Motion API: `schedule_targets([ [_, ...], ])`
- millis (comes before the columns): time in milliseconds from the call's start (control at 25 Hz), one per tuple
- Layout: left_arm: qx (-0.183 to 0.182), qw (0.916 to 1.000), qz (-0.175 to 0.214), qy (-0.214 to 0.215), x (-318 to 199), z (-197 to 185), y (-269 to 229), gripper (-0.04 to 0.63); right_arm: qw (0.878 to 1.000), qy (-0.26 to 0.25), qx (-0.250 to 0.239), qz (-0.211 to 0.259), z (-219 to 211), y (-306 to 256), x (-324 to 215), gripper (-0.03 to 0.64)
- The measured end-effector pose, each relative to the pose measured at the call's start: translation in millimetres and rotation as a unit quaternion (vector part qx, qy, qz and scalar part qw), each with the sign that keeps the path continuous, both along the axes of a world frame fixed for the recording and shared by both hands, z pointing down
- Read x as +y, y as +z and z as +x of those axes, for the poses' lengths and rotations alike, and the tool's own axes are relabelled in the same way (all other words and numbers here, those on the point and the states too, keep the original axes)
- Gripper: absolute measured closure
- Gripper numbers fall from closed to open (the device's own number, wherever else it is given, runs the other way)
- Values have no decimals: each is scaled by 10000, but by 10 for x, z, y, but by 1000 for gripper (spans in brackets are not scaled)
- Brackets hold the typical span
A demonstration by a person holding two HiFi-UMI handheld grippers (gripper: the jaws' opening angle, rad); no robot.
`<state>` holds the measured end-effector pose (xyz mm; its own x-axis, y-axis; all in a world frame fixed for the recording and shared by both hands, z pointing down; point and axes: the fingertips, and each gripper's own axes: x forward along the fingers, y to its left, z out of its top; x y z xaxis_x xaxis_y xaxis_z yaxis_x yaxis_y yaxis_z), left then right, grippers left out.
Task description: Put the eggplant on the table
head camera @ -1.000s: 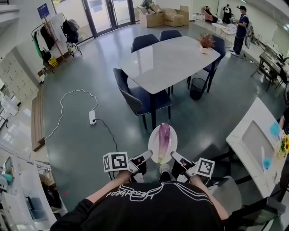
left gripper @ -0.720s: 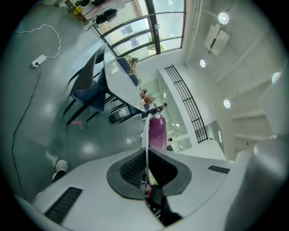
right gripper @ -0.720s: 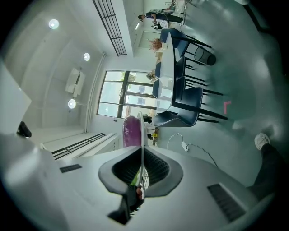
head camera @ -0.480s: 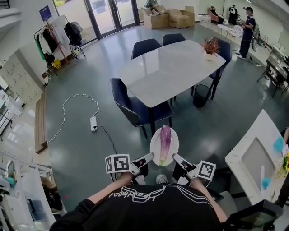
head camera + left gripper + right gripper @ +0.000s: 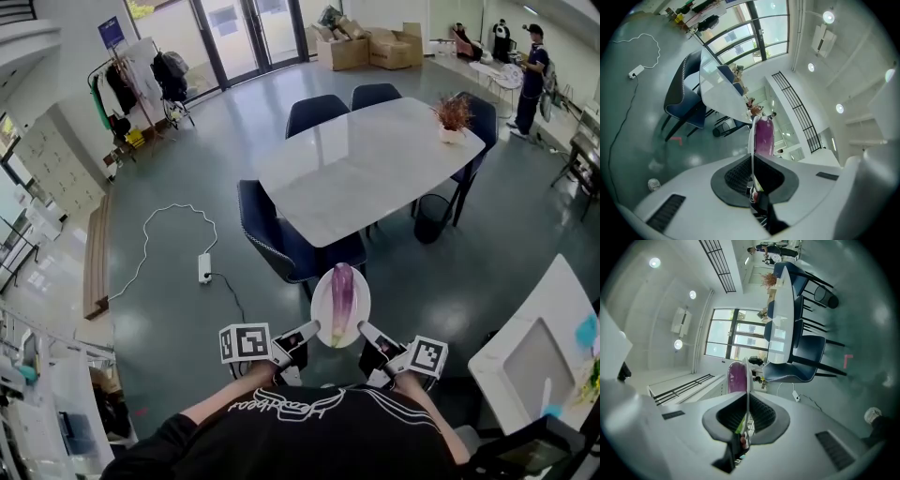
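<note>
Two grips: our left gripper [image 5: 309,330] and right gripper [image 5: 364,329] pinch the plate [image 5: 322,298] bearing the eggplant [image 5: 341,292], near the table [image 5: 366,159].

No word reads clearly from here. White script lettering [image 5: 281,405] crosses the person's black shirt, upside down and too warped to spell. A small blue wall sign [image 5: 112,31], far left of the long white table [image 5: 366,159], is illegible. The black-and-white marker cubes [image 5: 246,341] bear patterns only.
</note>
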<state>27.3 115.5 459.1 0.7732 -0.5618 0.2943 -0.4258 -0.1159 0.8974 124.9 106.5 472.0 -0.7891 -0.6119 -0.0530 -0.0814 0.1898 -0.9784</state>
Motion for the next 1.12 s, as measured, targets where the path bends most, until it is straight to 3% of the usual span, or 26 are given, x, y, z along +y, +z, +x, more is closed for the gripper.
schedule_targets([
  [320,105,9997,179,-113,-437,60,-75,575,9998,-142,113,122,46,-84,-470,598],
  [720,187,9990,210,-351,-791,-124,-105,575,9988,-390,231,184,-138,-122,-869,598],
  [1120,199,9990,251,-318,-1064,-235,-115,575,9985,-393,292,240,-249,-124,-1146,598],
])
